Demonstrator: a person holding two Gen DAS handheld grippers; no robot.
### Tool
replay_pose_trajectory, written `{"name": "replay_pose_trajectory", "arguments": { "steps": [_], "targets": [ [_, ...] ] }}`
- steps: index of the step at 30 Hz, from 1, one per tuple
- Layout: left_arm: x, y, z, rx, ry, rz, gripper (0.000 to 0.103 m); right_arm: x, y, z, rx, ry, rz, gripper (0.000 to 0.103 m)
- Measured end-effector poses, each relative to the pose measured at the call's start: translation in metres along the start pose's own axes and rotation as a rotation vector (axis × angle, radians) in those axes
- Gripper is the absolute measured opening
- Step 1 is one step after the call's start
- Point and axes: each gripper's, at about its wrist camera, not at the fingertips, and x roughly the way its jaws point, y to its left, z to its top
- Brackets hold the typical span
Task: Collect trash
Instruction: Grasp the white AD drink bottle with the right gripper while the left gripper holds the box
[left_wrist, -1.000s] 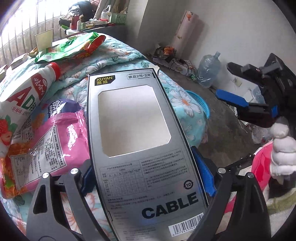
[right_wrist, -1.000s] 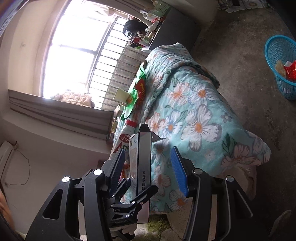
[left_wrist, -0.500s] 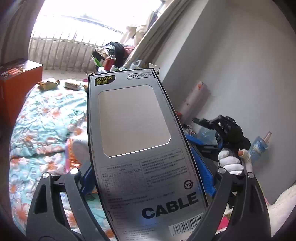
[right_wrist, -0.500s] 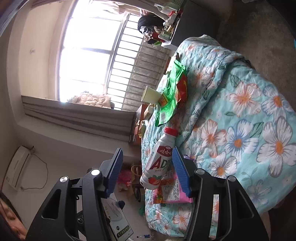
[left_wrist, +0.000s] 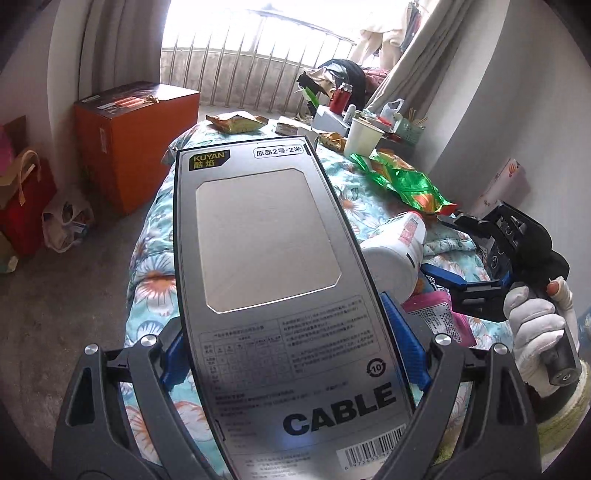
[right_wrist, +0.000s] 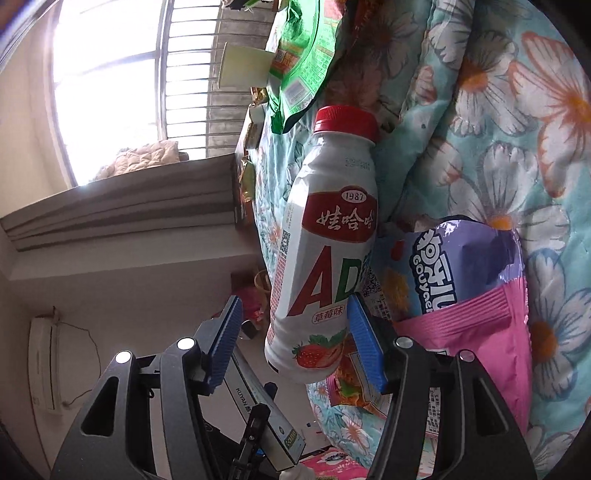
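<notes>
1. Left gripper (left_wrist: 295, 354) clamps the stiff, light cable box (left_wrist: 273, 280)
2. Our right gripper (right_wrist: 295, 339), jaws just widening, straddles the smooth yoghurt-drink bottle (right_wrist: 325, 236) lying on the near quilt (right_wrist: 498, 166); we'd grip mid-body

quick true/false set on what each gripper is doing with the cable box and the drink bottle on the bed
1. The left gripper is clamped on the grey cable box. True.
2. The right gripper is squeezing the drink bottle. False: its jaws have just been opening and stand open, with the bottle's lower end between them and a gap on the left side.
3. The bottle has a red cap. True.
4. The bottle stands upright on the floor. False: it lies on the floral bedspread.
5. A pink and purple snack bag lies beside the bottle. True.
6. The green wrapper is held by the right gripper. False: it lies on the bedspread past the bottle.
</notes>
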Motion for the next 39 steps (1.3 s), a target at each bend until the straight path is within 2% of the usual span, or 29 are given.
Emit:
{"name": "replay_pose_trajectory", "arguments": {
  "steps": [13,18,24,30,39],
  "targets": [
    [0.007,0.009,0.000,-0.006,0.034,-0.016,0.084,0.033,0.000,0.002,0.075,-0.070,-0.059,0.059],
    [0.008,0.007,0.003,0.000,0.041,-0.008,0.084,0.040,-0.001,0.003,0.093,-0.084,-0.035,0.058],
    [0.003,0.007,0.005,0.002,0.024,0.005,0.084,0.020,-0.006,-0.001,0.077,-0.091,0.044,0.057],
    [0.000,0.004,0.011,0.018,0.020,0.012,0.085,-0.017,-0.009,-0.014,0.059,-0.104,0.168,0.055],
    [-0.008,-0.020,0.019,0.045,0.001,0.000,0.084,-0.071,-0.026,-0.030,0.075,-0.122,0.321,0.054]
  ]
}}
